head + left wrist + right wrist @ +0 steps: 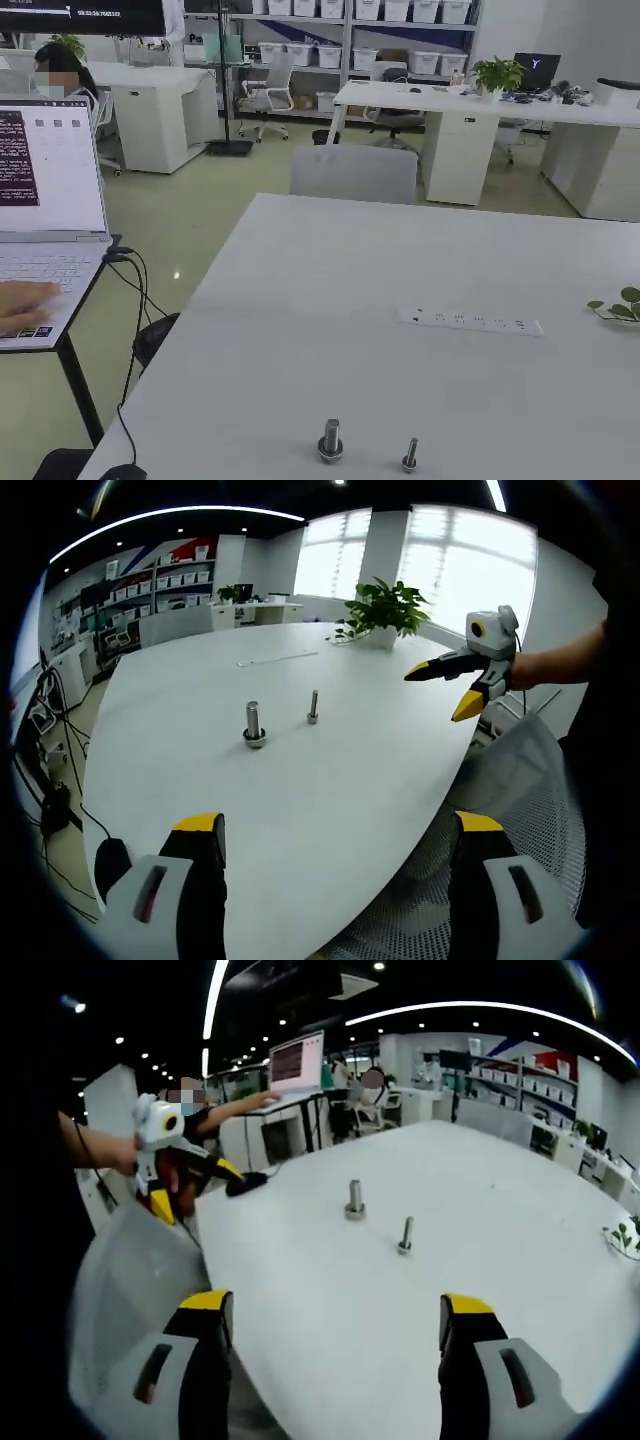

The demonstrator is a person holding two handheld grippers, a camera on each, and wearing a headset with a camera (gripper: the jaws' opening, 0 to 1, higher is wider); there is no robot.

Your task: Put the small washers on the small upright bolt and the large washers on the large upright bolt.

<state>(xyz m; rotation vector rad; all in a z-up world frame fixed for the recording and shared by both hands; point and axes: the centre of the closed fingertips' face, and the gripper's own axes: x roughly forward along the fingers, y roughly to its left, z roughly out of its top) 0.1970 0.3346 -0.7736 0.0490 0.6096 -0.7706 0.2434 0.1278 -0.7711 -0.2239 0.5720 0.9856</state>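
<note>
Two bolts stand upright near the front edge of the white table [420, 260]: the large bolt [330, 440] on the left and the small bolt [410, 455] to its right. Each has a wider ring at its base; whether that is a washer or the bolt head I cannot tell. My left gripper [340, 830] is open and holds nothing, back from the table edge, with the large bolt [254, 725] and small bolt [313, 708] ahead. My right gripper [335, 1308] is open too, facing the large bolt [354, 1200] and small bolt [405, 1235]. Each gripper shows in the other's view, the right gripper [465, 680] and the left gripper [175, 1175].
A white power strip [470, 322] lies mid-table and a potted plant [385, 610] stands at the table's far side. A mesh chair [500, 800] is beside me. At a side desk, a person's hand [25, 305] rests on a laptop [50, 200]. A grey chair [355, 172] stands behind the table.
</note>
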